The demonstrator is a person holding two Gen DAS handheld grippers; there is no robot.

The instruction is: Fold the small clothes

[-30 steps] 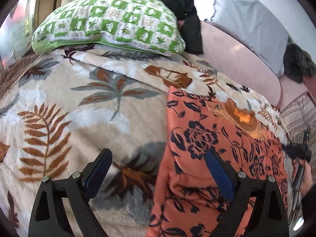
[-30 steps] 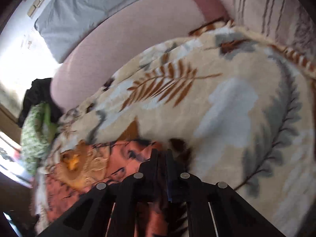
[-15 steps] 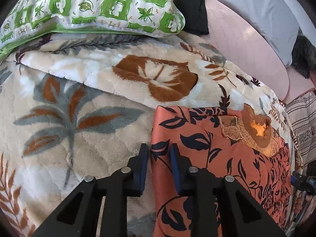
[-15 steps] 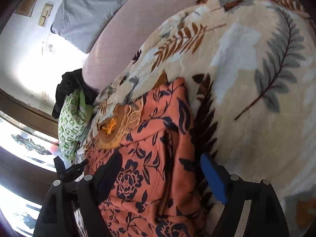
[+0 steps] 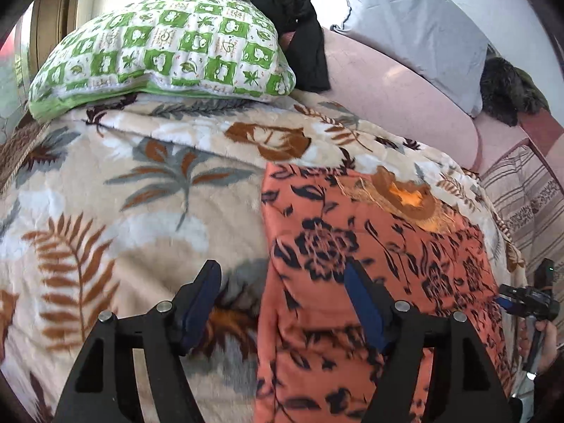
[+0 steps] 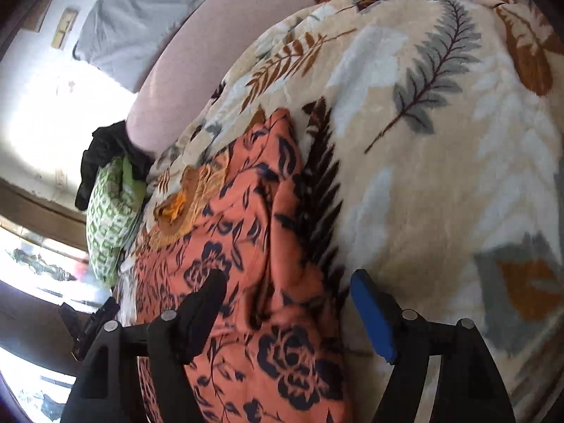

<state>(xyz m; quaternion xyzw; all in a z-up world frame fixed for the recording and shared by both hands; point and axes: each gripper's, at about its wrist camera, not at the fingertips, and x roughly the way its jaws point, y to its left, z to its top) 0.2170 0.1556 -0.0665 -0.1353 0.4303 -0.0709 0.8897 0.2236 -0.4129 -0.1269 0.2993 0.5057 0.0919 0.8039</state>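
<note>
Orange floral garment (image 5: 370, 246) lies flat on the leaf-print fleece blanket (image 5: 123, 194), looks already folded in along both long sides into a narrow strip, embroidered neckline (image 5: 405, 194) at the far end toward the pink headboard (image 5: 387, 88)

Left gripper (image 5: 282, 303) has its jaws spread wide, holding nothing, straddling the garment's left long edge: one finger over blanket, the other over cloth. Right gripper (image 6: 287, 312) also spread wide and empty, over the garment's right edge near the hem end, one finger above the cloth and the blue-padded one above the blanket

Handling guess: thin, light, limp woven fabric, probably a bit slick; it will sag and slide, not hold a crease by itself. Plush blanket underneath is soft, so fingers can dig under an edge but may snag the pile too. Right-side fold shows a raised ridge (image 6: 282, 211), loose layers there

Best hold, judged: pinch both near hem corners through all layers, one gripper per corner, then carry the hem toward the neckline. Grabbing only the top layer would undo the side folds

Green checked pillow (image 5: 158, 53) and black clothing (image 5: 299, 35) sit well apart at the far end
</note>
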